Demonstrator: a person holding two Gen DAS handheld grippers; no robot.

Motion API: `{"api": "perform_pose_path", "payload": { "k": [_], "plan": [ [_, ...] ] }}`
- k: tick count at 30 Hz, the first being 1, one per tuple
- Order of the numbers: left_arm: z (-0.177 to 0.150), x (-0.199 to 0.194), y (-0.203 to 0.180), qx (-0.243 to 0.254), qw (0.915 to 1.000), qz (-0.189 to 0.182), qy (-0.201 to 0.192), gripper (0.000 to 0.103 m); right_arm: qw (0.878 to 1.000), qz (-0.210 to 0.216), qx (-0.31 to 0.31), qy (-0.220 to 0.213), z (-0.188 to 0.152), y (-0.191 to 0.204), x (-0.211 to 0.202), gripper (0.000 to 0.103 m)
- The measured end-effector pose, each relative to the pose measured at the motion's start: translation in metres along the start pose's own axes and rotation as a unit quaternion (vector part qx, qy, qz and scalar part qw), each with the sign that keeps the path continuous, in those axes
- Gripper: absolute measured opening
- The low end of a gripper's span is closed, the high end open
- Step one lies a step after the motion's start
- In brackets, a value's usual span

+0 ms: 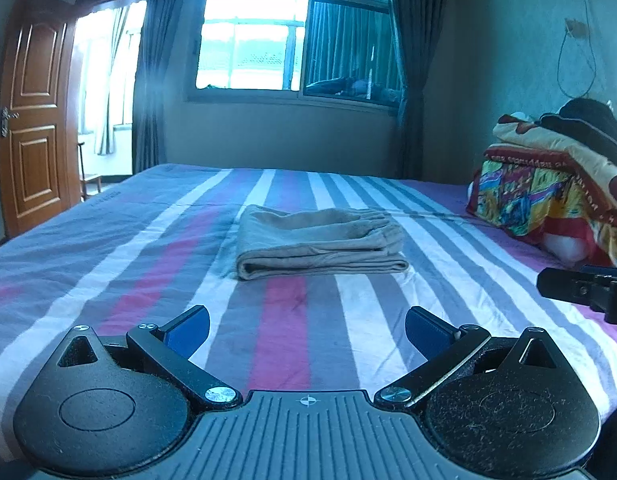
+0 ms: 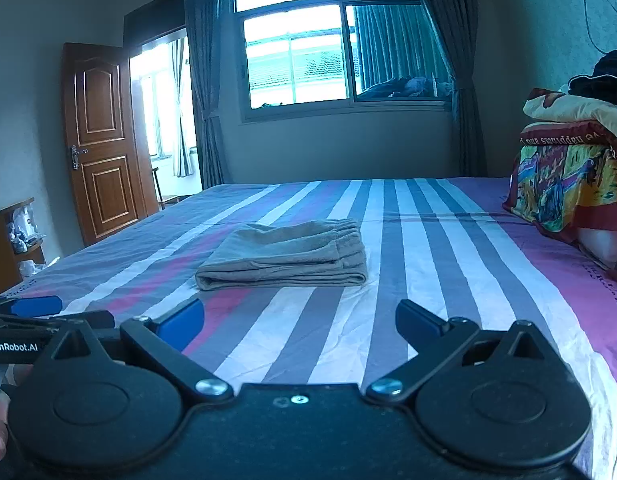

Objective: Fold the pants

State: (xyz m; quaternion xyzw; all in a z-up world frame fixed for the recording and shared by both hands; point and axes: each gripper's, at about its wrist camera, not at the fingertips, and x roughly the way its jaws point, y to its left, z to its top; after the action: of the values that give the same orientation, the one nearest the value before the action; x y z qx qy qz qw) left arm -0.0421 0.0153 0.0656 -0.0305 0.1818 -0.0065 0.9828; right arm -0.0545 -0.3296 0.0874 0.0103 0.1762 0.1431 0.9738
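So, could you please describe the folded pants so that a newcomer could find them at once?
Start from the big bed with the striped sheet under the window. Near its middle lie the pants, a flat beige bundle folded into a neat rectangle. Unlike the bright, patterned bedding pile at the right edge, they are plain and lie alone.

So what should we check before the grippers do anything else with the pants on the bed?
1. Pants folded into a stack: ok.
2. Pants resting flat on the striped bed: ok.
3. Left gripper open, nothing between its fingers: ok.
4. Right gripper open and empty: ok.
5. Both grippers clear of the pants: ok.
6. Far edge of the stack neat: cannot tell.
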Motion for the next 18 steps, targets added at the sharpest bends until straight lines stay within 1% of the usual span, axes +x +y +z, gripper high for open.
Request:
{"api": "perform_pose_path", "payload": {
  "k": [9,11,14,18],
  "plan": [
    [0.001,-0.004,-0.002,0.006,0.9999,-0.002,-0.009,0.103,1.0,0.0,0.001,0.004,-0.002,0.0,-0.001,0.102],
    [0.001,-0.004,-0.002,0.011,0.9998,-0.018,-0.007,0.103,1.0,0.0,0.0,0.004,-0.003,-0.001,0.0,0.102],
    [0.004,-0.007,-0.001,0.014,0.9994,-0.026,-0.018,0.103,1.0,-0.001,0.001,0.004,-0.003,0.0,0.0,0.102],
    [0.008,-0.012,-0.002,0.006,0.9991,-0.018,-0.039,0.103,1.0,0.0,0.001,0.007,-0.002,-0.001,0.002,0.102]
  ]
}}
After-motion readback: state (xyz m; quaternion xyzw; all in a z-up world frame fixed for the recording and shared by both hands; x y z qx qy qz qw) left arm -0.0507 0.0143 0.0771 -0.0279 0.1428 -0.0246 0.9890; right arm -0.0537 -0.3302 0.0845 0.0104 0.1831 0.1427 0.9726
